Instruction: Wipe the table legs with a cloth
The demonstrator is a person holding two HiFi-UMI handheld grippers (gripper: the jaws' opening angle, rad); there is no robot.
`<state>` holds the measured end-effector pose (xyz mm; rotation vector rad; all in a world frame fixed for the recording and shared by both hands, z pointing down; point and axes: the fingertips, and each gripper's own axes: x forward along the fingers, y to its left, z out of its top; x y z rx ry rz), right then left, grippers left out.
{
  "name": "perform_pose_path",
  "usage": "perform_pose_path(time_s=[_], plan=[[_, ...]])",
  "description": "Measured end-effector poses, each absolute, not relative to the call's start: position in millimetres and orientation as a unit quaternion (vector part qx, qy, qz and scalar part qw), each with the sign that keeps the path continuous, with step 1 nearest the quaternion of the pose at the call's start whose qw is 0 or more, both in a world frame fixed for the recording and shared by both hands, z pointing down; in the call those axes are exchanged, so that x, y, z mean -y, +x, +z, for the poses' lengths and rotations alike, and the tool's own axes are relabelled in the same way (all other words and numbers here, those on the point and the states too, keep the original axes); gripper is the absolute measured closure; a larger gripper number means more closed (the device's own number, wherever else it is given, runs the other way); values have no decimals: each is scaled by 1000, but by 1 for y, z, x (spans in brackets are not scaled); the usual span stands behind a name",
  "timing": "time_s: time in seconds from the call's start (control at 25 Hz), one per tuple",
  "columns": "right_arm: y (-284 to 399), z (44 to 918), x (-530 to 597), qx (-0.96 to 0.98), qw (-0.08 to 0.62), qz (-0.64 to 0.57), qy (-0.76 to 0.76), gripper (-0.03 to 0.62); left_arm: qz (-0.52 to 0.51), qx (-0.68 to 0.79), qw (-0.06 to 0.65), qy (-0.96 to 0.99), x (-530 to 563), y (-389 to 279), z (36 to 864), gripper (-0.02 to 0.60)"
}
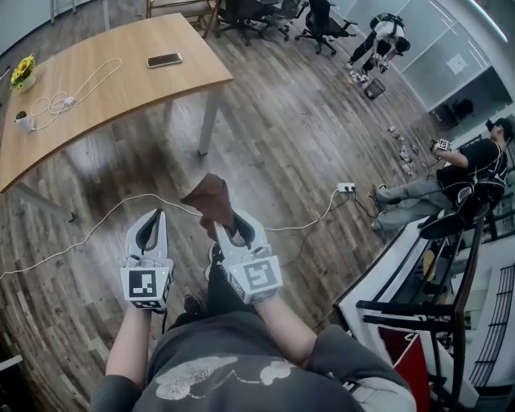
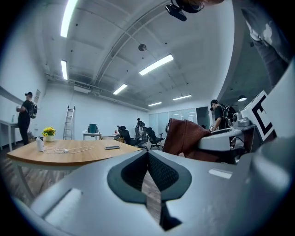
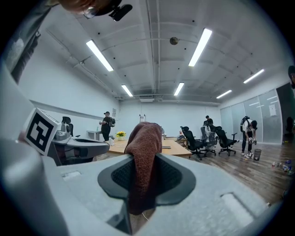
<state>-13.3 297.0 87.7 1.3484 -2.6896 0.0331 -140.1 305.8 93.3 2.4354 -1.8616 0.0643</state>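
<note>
My right gripper (image 1: 232,219) is shut on a brown cloth (image 1: 209,197), which sticks up out of its jaws; the same cloth (image 3: 144,156) hangs pinched between the jaws of my right gripper (image 3: 140,191) in the right gripper view. Beside it on the left, my left gripper (image 1: 153,219) is shut with nothing held, and my left gripper (image 2: 150,189) shows only floor past its jaws. The wooden table (image 1: 105,80) stands ahead on grey legs; the nearest leg (image 1: 209,121) is well beyond both grippers, another leg (image 1: 44,205) at the left.
On the table lie a phone (image 1: 164,59), a white cable (image 1: 72,92), a flower pot (image 1: 22,72) and a cup (image 1: 22,122). A white cord (image 1: 88,233) crosses the floor to a power strip (image 1: 346,187). A person (image 1: 451,181) sits at right; office chairs (image 1: 265,16) stand behind.
</note>
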Motion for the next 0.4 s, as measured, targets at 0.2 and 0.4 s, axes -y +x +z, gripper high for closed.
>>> perform_pose_path(time_s=[0.2, 0.4], plan=[[-7, 92, -300, 892, 74, 14, 446, 507, 34, 612, 41, 789, -308, -131, 97, 563], [2, 110, -301, 895, 76, 37, 438, 507, 49, 620, 43, 782, -316, -119, 109, 565]])
